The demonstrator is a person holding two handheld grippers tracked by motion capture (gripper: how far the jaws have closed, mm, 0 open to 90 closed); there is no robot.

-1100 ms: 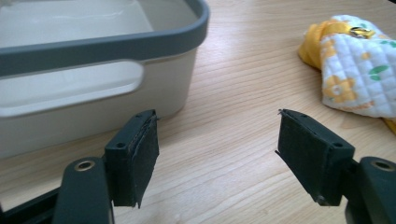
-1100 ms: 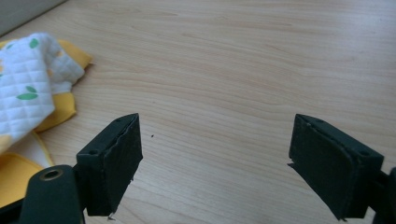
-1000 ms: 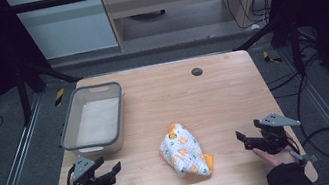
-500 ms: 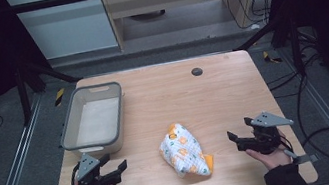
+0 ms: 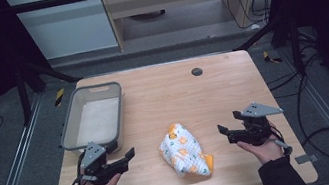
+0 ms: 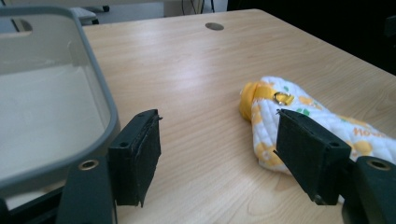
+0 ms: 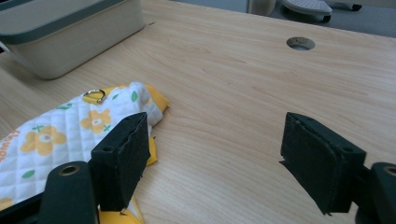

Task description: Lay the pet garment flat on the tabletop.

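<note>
A quilted flowered cloth (image 5: pixel 182 151) is lying crumpled near the front middle of the wooden table (image 5: pixel 232 86), untouched, with the grey bin (image 5: pixel 70 131) standing empty at far left. The left gripper (image 5: pixel 130 155) and right gripper (image 5: pixel 223 130) are flanking it, jaws spread and pinching nothing, the right's having just been narrowing slightly. No grasp is under way yet; all the handling seems to be lying ahead.

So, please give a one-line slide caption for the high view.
Two open hand-held grippers flank a quilted white-and-orange cloth beside a grey plastic bin.
</note>
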